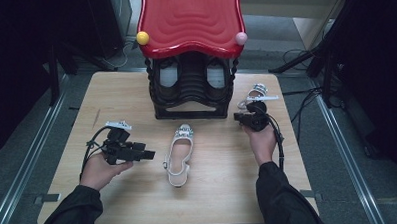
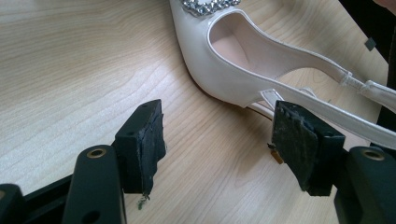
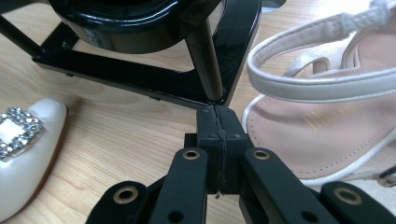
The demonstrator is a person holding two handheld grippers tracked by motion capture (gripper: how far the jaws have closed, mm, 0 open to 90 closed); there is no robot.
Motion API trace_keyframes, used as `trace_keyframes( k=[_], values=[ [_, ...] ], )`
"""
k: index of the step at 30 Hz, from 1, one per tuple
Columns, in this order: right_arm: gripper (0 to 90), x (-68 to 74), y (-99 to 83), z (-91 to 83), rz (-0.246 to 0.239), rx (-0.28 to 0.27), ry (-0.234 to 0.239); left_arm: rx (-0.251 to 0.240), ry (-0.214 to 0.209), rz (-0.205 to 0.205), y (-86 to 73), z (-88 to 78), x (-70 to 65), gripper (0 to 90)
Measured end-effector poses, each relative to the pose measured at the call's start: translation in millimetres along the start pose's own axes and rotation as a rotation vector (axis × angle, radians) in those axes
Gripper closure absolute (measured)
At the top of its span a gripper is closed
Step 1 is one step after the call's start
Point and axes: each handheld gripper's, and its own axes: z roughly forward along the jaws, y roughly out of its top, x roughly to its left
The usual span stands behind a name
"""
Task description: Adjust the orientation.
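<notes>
On the left of the counter point(image 1: 139, 204) the left tongs point(image 1: 147, 155) stand wide open and empty, aimed at the white slingback shoe point(image 1: 179, 155) lying mid-counter, toe toward the black rack point(image 1: 191, 89) under the red stool point(image 1: 191, 19). It looks light, with a stiff glossy body likely to slip; the thin heel strap point(image 2: 327, 109) is soft, so the side wall near the heel seems the firmer hold. At right, the right tongs point(image 3: 218, 140) are fully closed on nothing, just beside a strappy sandal point(image 3: 327, 121).
</notes>
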Motion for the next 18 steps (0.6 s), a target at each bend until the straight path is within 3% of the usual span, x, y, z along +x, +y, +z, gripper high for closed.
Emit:
trace_keyframes(
  k=[18],
  values=[
    [90.0, -11.8, -11.6, -18.1, 0.021, 0.006, -0.029, 0.02, -0.014, 0.028, 10.5, 8.8, -1.0, 34.4]
  ],
)
